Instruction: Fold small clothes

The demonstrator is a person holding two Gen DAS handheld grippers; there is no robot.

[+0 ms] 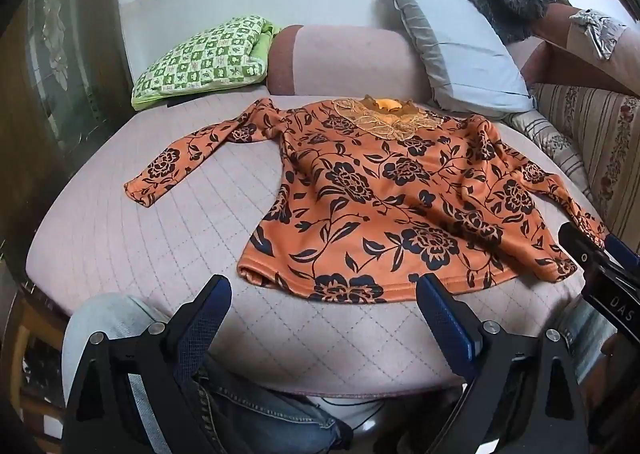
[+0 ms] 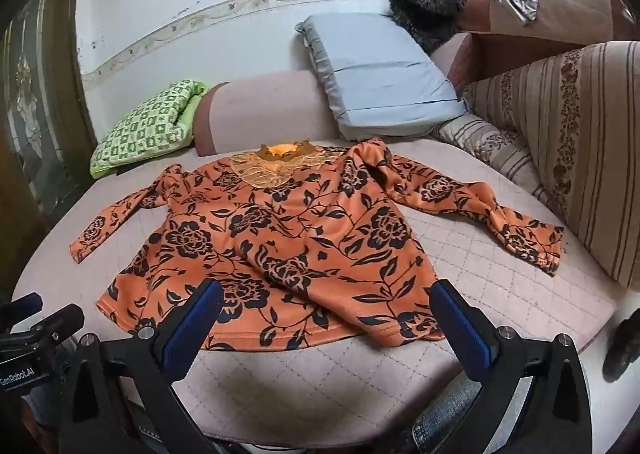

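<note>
the orange floral top lies flat, front up, in the middle of the bed, hem at the near edge, sleeves out, ready for folding. the left gripper and right gripper hover spread wide, holding nothing.

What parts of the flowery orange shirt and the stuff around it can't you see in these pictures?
- Orange shirt: its back is hidden in both views; it lies front up on the bed.
- Right sleeve cuff: in the left wrist view, the right gripper covers it.
- Dark flat thing: mostly hidden under the green checked pillow; can't tell what it is.
- Furry dark item: too bunched to identify.
</note>
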